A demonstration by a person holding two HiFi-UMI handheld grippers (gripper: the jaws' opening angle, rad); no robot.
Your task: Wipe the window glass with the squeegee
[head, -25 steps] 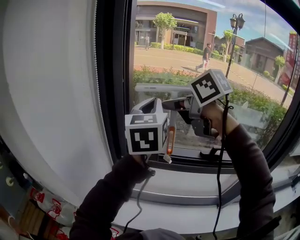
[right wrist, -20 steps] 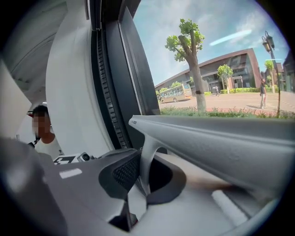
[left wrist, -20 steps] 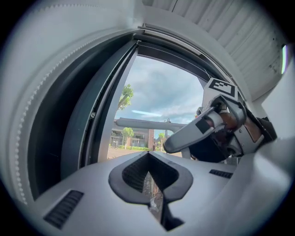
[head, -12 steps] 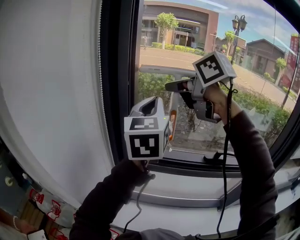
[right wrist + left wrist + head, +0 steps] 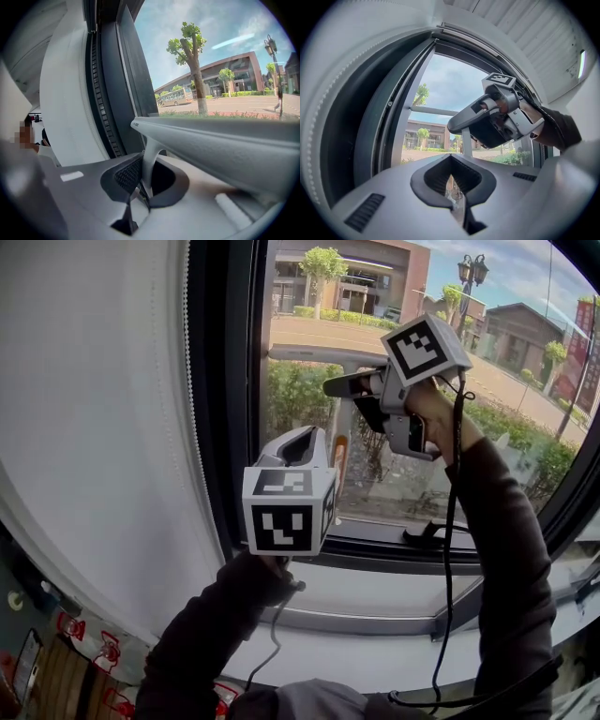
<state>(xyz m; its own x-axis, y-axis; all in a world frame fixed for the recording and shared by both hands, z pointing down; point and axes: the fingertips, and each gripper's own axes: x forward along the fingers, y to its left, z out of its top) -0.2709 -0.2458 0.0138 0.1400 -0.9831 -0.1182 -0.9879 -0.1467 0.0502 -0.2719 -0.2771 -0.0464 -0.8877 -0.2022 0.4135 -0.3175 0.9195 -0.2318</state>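
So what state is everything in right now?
squeegee: held by its handle, blade level.
right gripper: shut on the squeegee.
left gripper: slightly open, empty.
window: looks closed.

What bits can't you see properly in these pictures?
- Head view: the squeegee handle's lower part hides behind the left gripper.
- Right gripper view: the squeegee blade's far end is cut off by the picture's round edge.
- Any view: whether the rubber touches the window glass cannot be told; only the blade's back shows.
- Right gripper view: the walker outside is too small.
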